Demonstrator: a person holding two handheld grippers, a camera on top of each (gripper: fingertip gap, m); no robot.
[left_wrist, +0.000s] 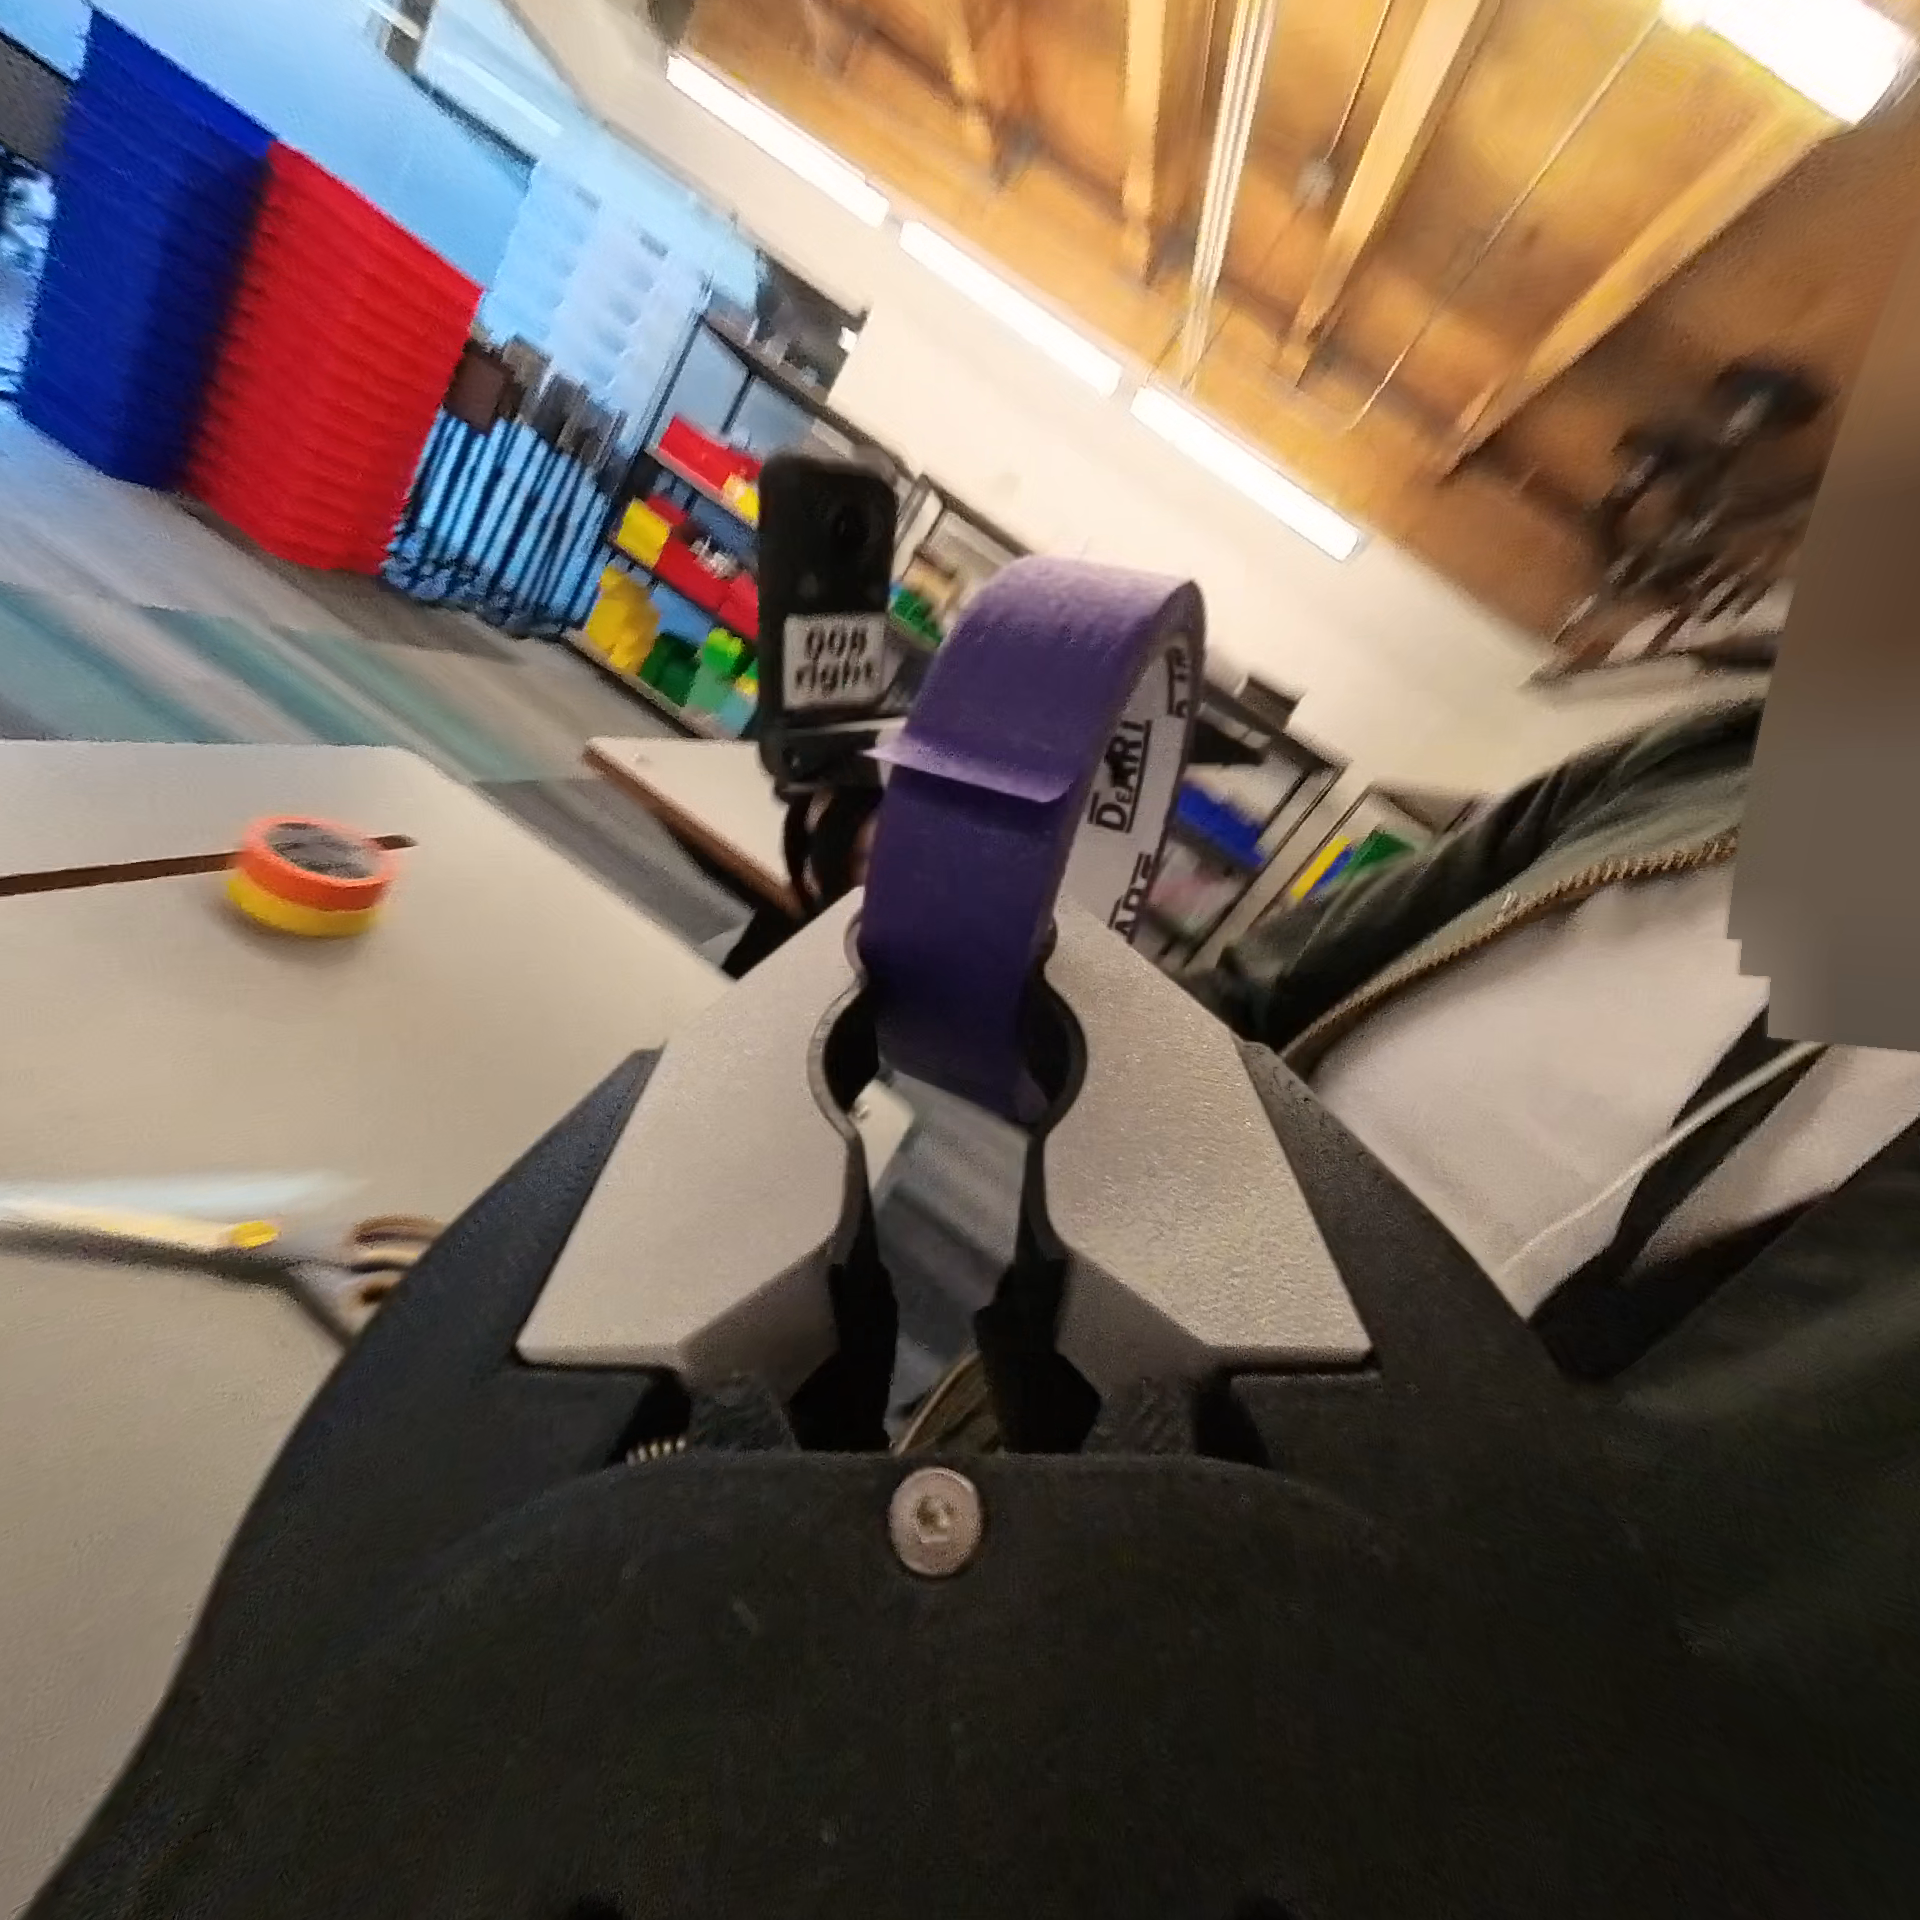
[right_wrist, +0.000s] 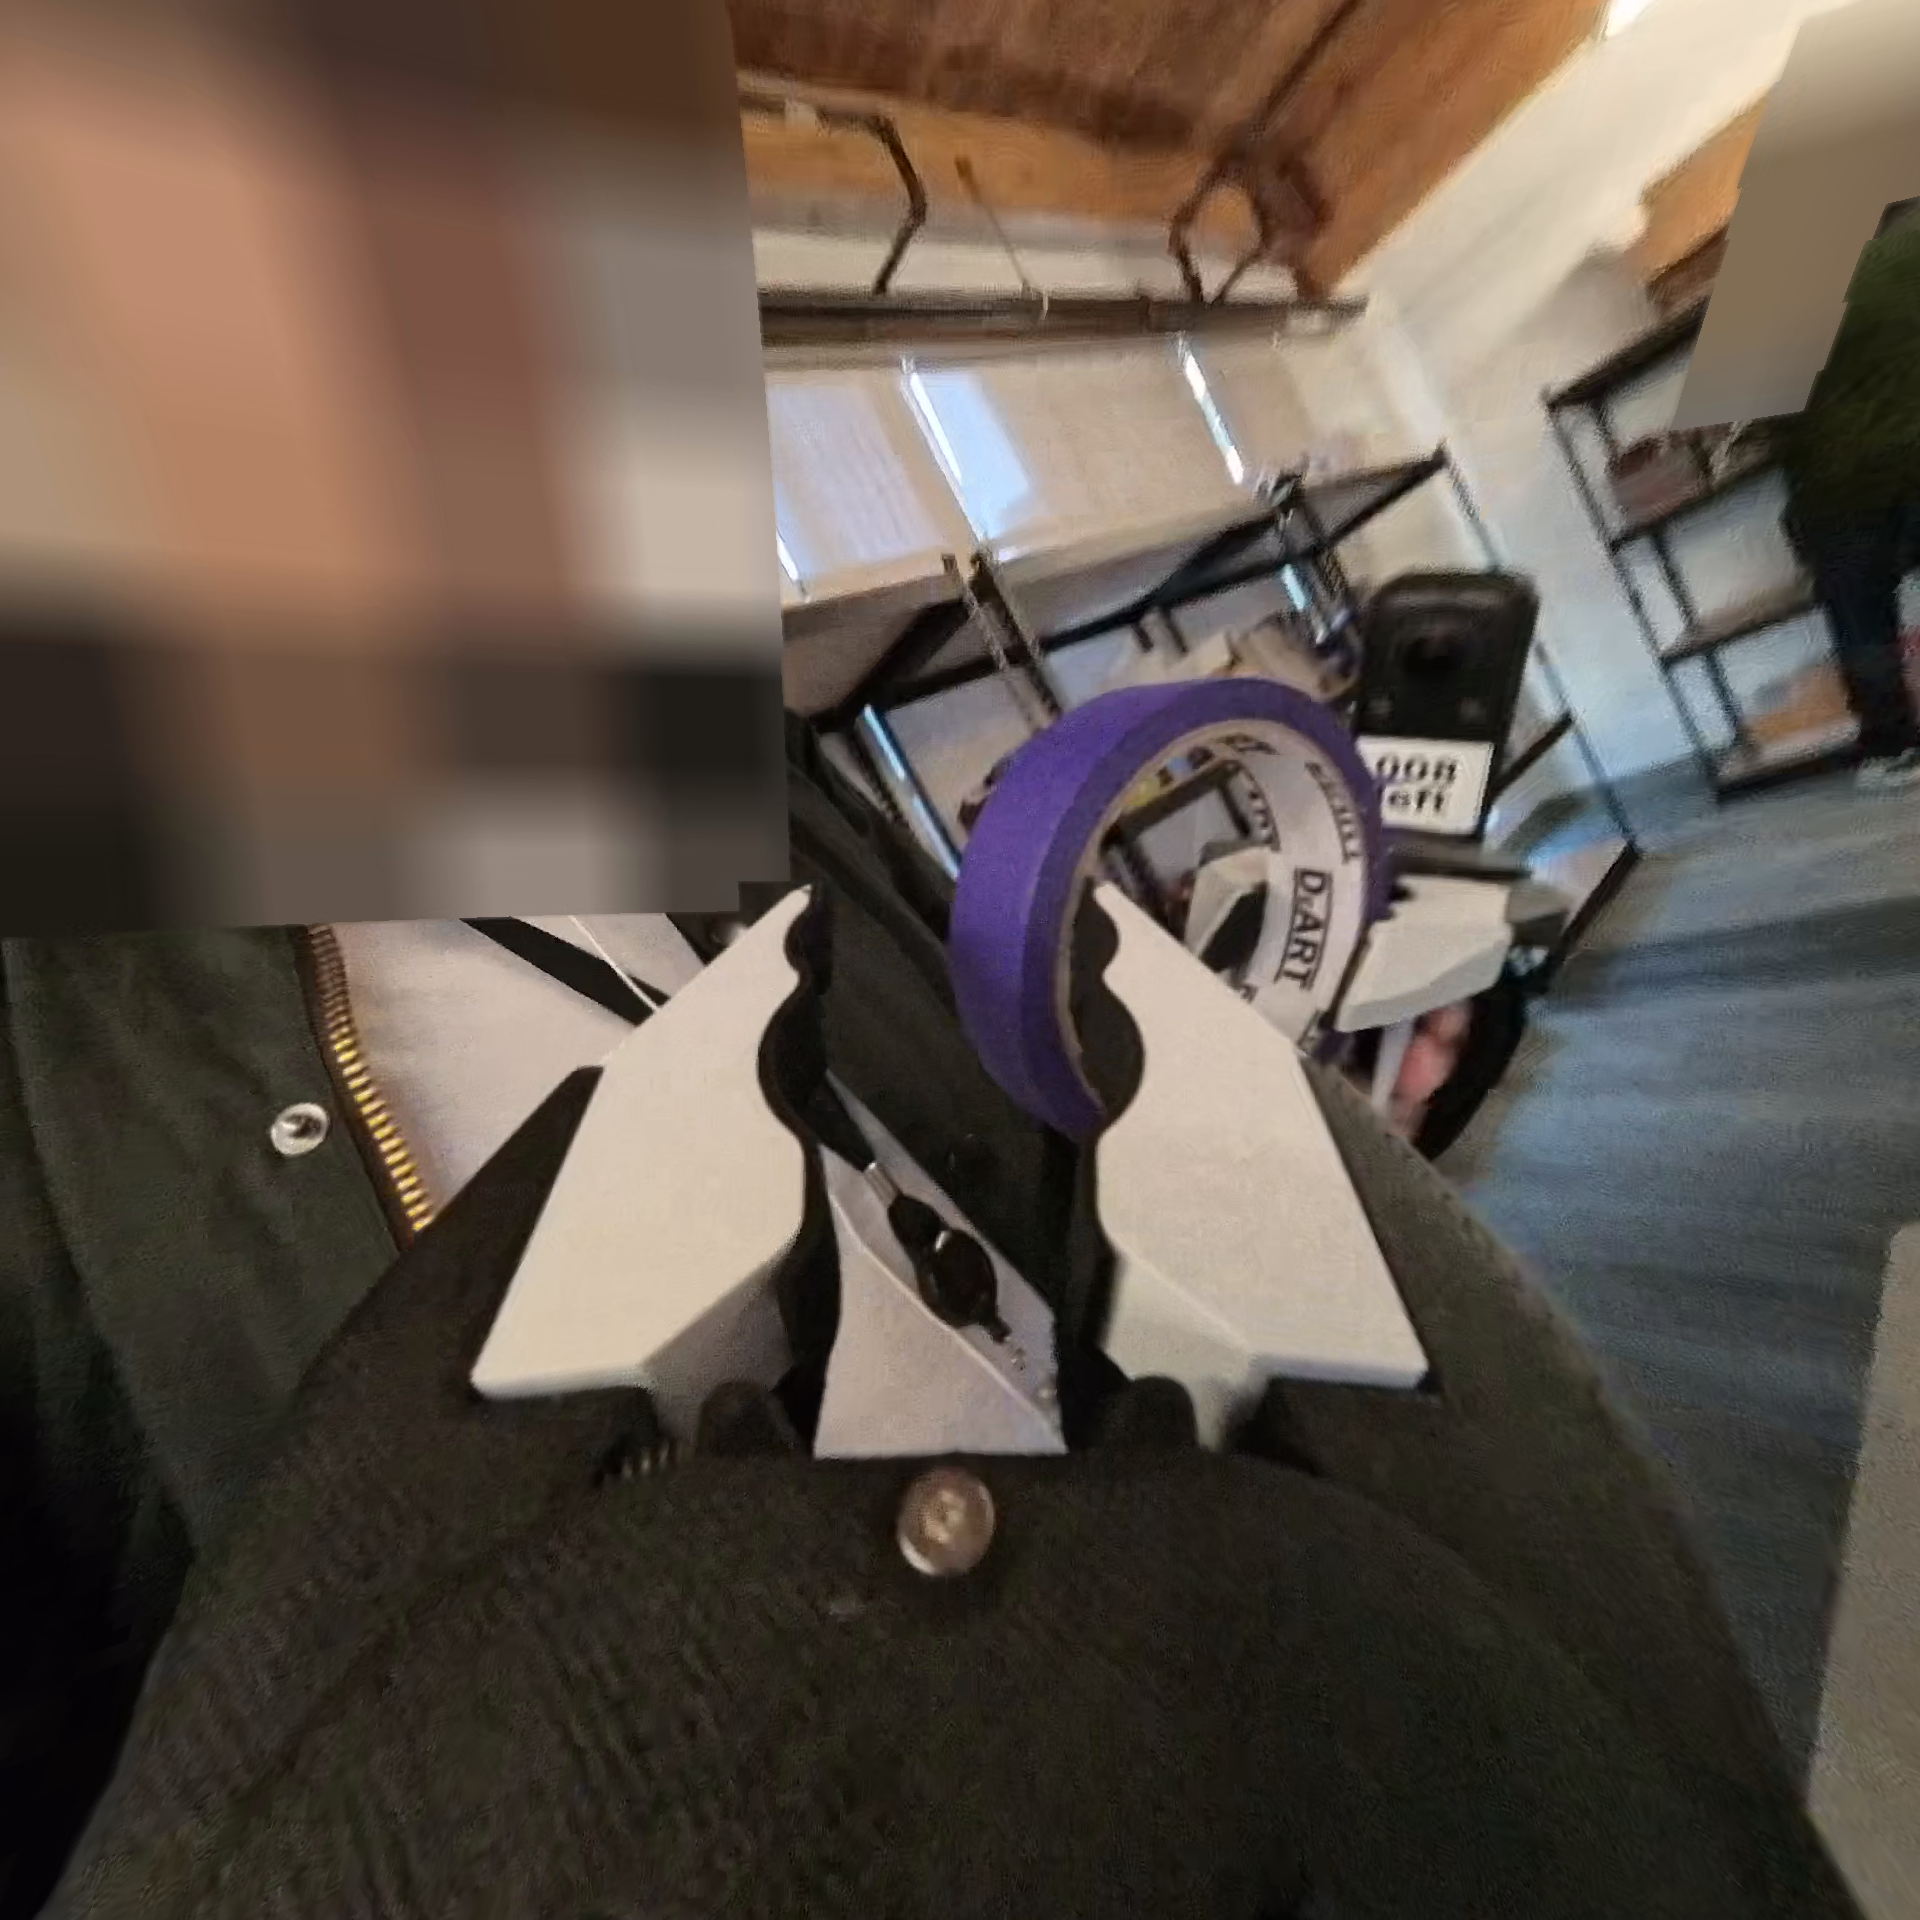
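My left gripper (left_wrist: 951, 925) is shut on the band of a purple tape roll (left_wrist: 1003, 748) and holds it upright in the air, off the table. The roll's loose end is folded over as a small tab. In the right wrist view the roll (right_wrist: 1018, 894) stands between my right gripper's (right_wrist: 956, 904) open jaws, close against the right finger (right_wrist: 1195, 1091), whose tip reaches into the roll's hole. The left gripper (right_wrist: 1434, 935) grips the roll's far side. In the left wrist view the right gripper's black camera (left_wrist: 826, 613) shows behind the roll; its fingers are hidden.
A grey table (left_wrist: 312, 1049) at the left carries stacked orange and yellow tape rolls (left_wrist: 312, 878) and a blurred white and yellow tool (left_wrist: 187, 1216). A person in a dark green jacket (right_wrist: 156, 1195) is close behind the grippers. Shelves with coloured bins (left_wrist: 696, 582) stand farther back.
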